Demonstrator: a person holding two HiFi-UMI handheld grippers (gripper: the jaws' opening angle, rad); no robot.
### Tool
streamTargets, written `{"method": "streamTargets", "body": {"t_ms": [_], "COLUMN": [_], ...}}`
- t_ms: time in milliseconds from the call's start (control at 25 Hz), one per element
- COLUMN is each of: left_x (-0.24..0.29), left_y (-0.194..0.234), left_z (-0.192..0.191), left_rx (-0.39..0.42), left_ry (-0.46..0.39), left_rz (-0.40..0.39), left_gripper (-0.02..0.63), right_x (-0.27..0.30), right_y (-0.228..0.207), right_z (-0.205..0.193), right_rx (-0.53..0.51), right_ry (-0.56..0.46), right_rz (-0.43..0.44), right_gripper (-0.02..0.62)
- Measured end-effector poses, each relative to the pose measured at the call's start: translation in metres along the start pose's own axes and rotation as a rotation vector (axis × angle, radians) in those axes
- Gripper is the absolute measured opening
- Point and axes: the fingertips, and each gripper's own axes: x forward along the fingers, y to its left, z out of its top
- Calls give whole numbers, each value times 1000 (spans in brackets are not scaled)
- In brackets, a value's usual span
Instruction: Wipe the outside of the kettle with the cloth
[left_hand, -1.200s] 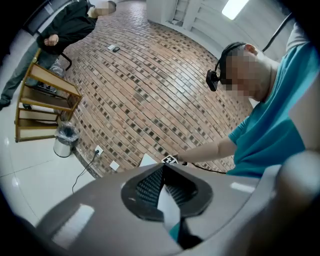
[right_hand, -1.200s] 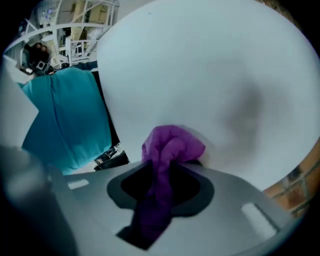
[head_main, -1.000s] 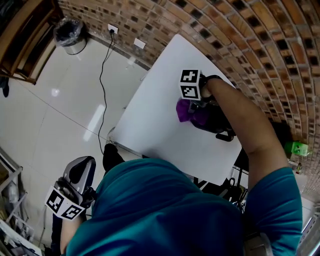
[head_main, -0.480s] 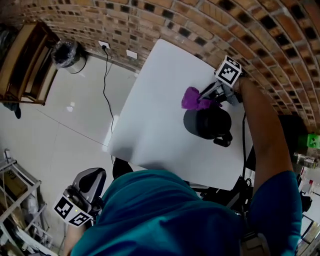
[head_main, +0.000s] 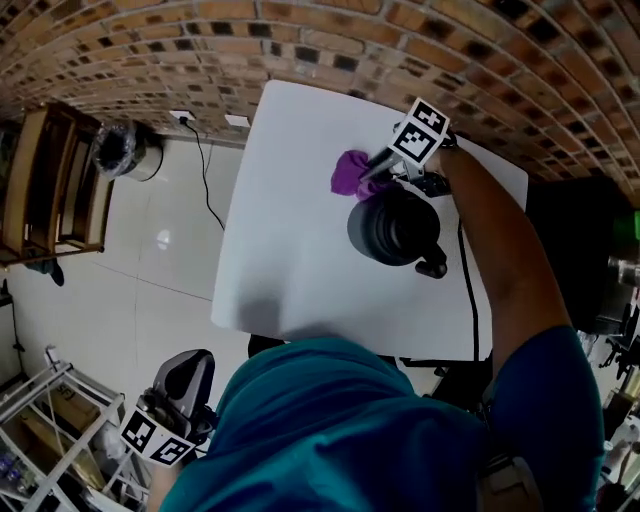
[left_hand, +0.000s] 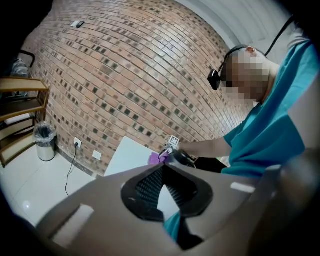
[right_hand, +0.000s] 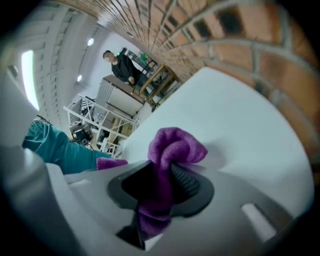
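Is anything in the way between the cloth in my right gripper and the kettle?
Nothing visible is. The right gripper is shut on the purple cloth, which sits right beside the black kettle on the white table, on its wall side. Nothing else lies between them. Whether the cloth touches the kettle cannot be told.

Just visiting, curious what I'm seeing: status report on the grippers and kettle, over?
Right gripper shut on purple cloth, at black kettle, far side. Left gripper shut, empty, low off the table. Black cable lies beside kettle.
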Motion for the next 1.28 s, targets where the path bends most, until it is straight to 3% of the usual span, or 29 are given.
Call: {"method": "streamTargets", "body": {"t_ms": [80,200,320,400,480,640,840,920,1160,1280], "left_x": [5,16,32,41,47,56,70,75,86,91], "left_y": [-5,-13,-22,-31,-39,-53,-69,-75,-90,-97], "left_z": [9,20,25,25,24,17,9,9,17,15], "left_rx": [13,25,46,67,84,106,146,157,192,202], "left_ry": [5,17,62,101,136,200,243,245,246,262], "left_rz": [-23,-55,-88,-99,-100,-88,-100,-116,-161,-173], "left_gripper": [5,4,4,4,4,4,5,5,4,5], "right_x": [-47,-101,-106,-104,-94,-62,-40,-48,-113,-95], "right_y": [8,47,65,55,38,5,-24,-15,82,95], "right_z": [1,-18,-49,-60,-69,-82,-99,-105,-135,-149], "right_rx": [-13,-17,44,114,154,204,164,108,-56,-78], "right_ry": [-144,-339,-529,-675,-750,-787,-671,-635,-812,-796], "right_rz": [-28,27,126,188,203,177,-92,-153,-29,-15], "right_gripper": [107,107,107,107,107,104,98,98,100,100]}}
